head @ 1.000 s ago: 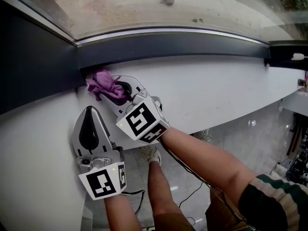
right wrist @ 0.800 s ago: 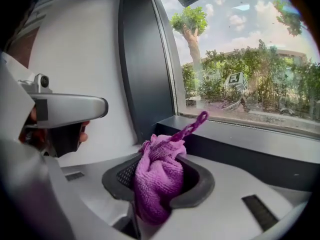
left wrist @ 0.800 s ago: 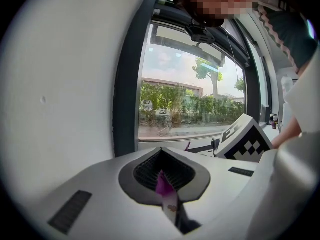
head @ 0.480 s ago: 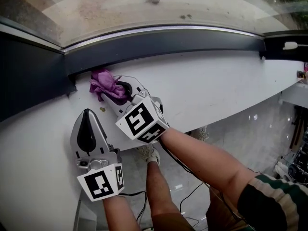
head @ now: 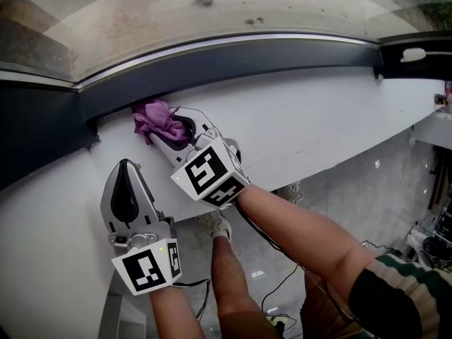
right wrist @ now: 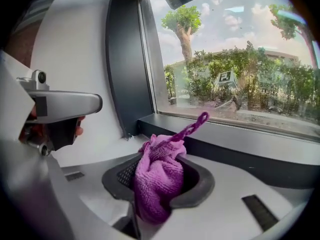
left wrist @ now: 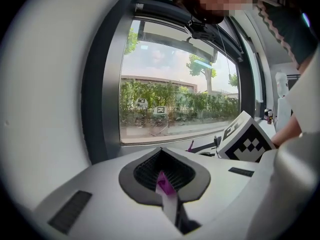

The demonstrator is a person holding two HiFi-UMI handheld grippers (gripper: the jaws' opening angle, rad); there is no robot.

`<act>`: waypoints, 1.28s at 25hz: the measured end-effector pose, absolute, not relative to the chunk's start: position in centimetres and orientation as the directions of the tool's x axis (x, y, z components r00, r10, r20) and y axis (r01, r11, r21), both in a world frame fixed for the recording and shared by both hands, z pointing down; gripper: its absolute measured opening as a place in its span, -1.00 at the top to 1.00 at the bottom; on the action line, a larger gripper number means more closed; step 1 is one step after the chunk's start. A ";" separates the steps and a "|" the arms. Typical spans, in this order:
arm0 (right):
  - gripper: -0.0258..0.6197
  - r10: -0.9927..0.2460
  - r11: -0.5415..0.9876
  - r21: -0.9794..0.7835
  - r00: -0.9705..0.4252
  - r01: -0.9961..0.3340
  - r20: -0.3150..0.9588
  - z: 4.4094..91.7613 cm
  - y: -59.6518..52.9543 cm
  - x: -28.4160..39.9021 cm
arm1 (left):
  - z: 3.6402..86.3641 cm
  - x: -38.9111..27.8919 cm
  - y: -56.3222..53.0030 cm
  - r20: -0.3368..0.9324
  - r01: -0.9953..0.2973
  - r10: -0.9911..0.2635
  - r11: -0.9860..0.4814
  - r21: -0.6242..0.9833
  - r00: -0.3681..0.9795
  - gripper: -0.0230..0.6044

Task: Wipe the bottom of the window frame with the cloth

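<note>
Head view: the purple cloth (head: pixel 157 119) is seen bunched at the tip of the right gripper (head: pixel 176 129), pressed against the white sill (head: pixel 318 126) just beside the dark bottom rail of the window frame (head: pixel 247 58), near its left corner. In the right gripper view the jaws are closed onto the cloth: a thick wad is pinched between the black pads, with folds spilling out over the top and a thin loop sticking up towards the glass (head: pixel 212 13).

The left gripper (head: pixel 127 182) is laid on the sill nearer the person, well apart from the frame, with its jaws brought together. A small purple sliver is seen at the seam in the left gripper view, but it cannot be settled whether this is a scrap of fabric or part of the tool; nothing of any bulk is held.

The cloth is judged to be light, soft and limp, a looped towelling weave that will crumple and drag rather than slide freely. Because it has no stiffness, only the part projecting past the jaws can be pressed onto the rail. A hold taken around the middle of the wad, as it is now, is judged sound, provided enough fabric is left forward of the fingertips that the hard jaw tips are kept off the frame. Most of the rail to the right appears not yet to have been reached, so the wiping is judged to be near its start.
</note>
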State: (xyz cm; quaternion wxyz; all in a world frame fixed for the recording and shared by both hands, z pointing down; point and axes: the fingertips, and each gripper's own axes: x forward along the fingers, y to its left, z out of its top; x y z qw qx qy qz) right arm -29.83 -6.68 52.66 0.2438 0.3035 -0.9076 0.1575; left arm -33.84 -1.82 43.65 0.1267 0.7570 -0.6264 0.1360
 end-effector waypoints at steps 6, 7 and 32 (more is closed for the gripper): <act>0.45 -0.471 0.764 -0.130 -0.685 -0.632 0.556 52.9 -6.9 -28.0 | 43.4 -32.6 -2.2 0.365 -0.981 -0.912 -0.189 0.033 0.188 0.92; 0.45 -0.470 0.765 -0.129 -0.684 -0.631 0.558 52.9 -6.9 -27.8 | 43.4 -32.4 -2.3 0.366 -0.981 -0.911 -0.191 0.036 0.191 0.92; 0.45 -0.488 0.732 -0.108 -0.628 -0.673 0.606 53.4 -7.2 -19.4 | 43.9 -26.2 -2.9 0.424 -0.968 -0.874 -0.250 0.030 0.239 0.92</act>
